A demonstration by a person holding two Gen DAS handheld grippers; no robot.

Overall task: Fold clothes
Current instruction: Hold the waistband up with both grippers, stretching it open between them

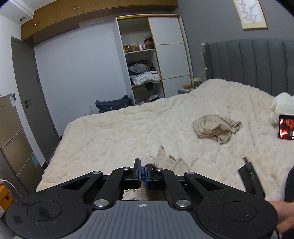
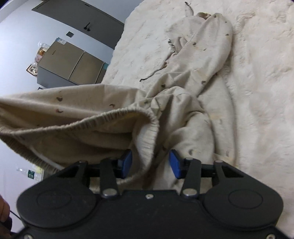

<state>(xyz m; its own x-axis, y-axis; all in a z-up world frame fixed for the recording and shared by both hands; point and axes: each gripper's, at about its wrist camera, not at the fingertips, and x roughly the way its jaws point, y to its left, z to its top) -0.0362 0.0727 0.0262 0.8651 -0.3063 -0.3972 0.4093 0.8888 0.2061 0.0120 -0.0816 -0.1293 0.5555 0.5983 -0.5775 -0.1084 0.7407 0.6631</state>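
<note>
A wide bed under a cream, fluffy blanket (image 1: 128,132) stood against a grey channel-padded headboard (image 1: 248,62). Beyond it were pale walls, a dark grey door (image 1: 31,95), a white open-shelved wardrobe (image 1: 169,55) stuffed with clutter, wooden overhead cabinets (image 1: 82,14) and a framed botanical print (image 1: 249,13).

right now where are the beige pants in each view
Left wrist: only a bit of the pants shows, low centre, ribbed edge pinched in the shut left gripper.
Right wrist: the pants fill the middle, waistband between the open blue pads of the right gripper, legs trailing to the upper right.
Shared landmark: the cream fluffy blanket under them.
</note>
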